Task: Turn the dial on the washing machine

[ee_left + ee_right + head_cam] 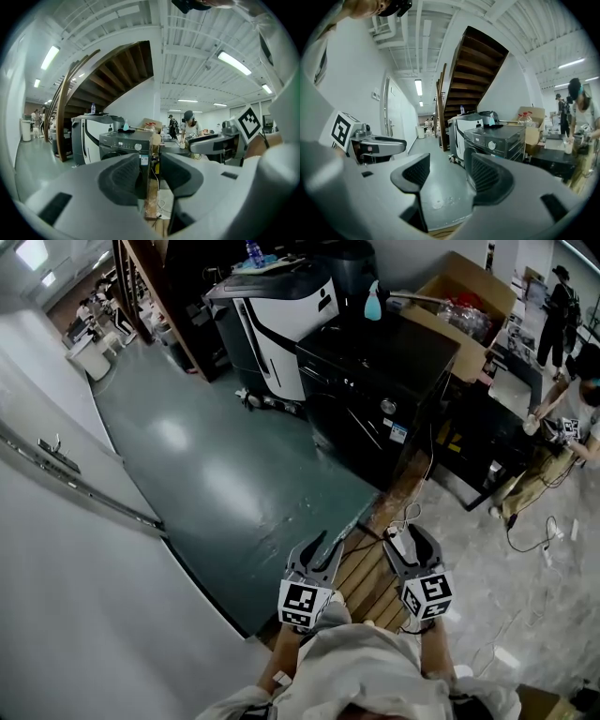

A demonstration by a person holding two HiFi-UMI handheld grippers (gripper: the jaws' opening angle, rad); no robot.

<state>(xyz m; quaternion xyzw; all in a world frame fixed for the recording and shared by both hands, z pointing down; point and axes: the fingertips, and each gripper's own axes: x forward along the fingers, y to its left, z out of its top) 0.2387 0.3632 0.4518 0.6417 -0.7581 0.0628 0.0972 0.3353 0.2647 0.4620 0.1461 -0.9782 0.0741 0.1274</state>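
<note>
A black front-loading washing machine [375,381] stands across the green floor, a few steps away. Its round silver dial [388,406] sits on the front panel. In the left gripper view the machine [123,145] and dial [138,146] show just beyond the jaws. The right gripper view has the machine [499,138] and dial [491,145] to the right of its jaws. My left gripper [326,542] and right gripper [411,538] are held side by side in front of me, both open and empty, well short of the machine.
A white-and-black appliance [281,324] stands left of the washer, and a cardboard box [469,306] stands behind it. A blue spray bottle [374,301] is on the washer top. Wooden planks [370,577] and cables lie under my grippers. A person [562,437] works at the right. A white wall [56,521] runs along the left.
</note>
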